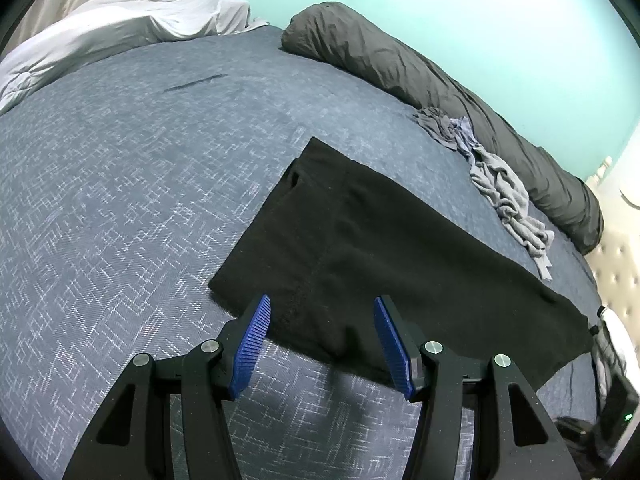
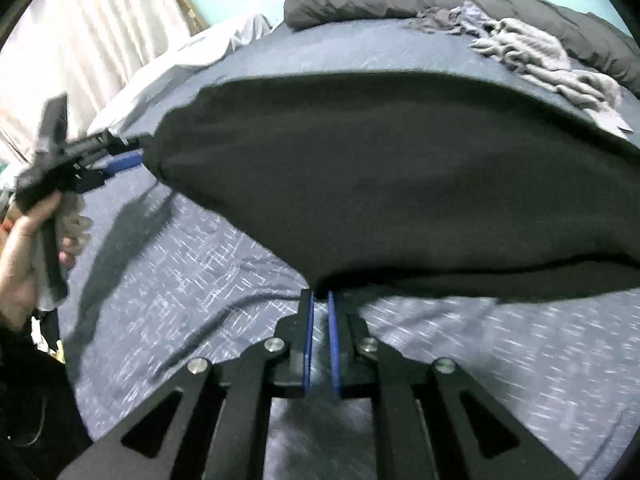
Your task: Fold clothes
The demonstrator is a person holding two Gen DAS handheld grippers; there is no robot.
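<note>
A black garment (image 1: 380, 248) lies spread on the blue patterned bed; it also fills the right wrist view (image 2: 380, 168). My left gripper (image 1: 322, 312) is open and empty, its blue pads over the garment's near edge. It also shows in the right wrist view (image 2: 120, 162) at the garment's left corner, held by a hand. My right gripper (image 2: 319, 294) is shut on the garment's near edge and lifts it slightly off the bed.
A crumpled pile of grey clothes (image 1: 500, 184) lies beyond the garment, against a long dark grey bolster (image 1: 440, 76) by the teal wall. A pale grey blanket (image 1: 120, 28) lies at the far left. A tufted headboard (image 1: 620, 264) stands at right.
</note>
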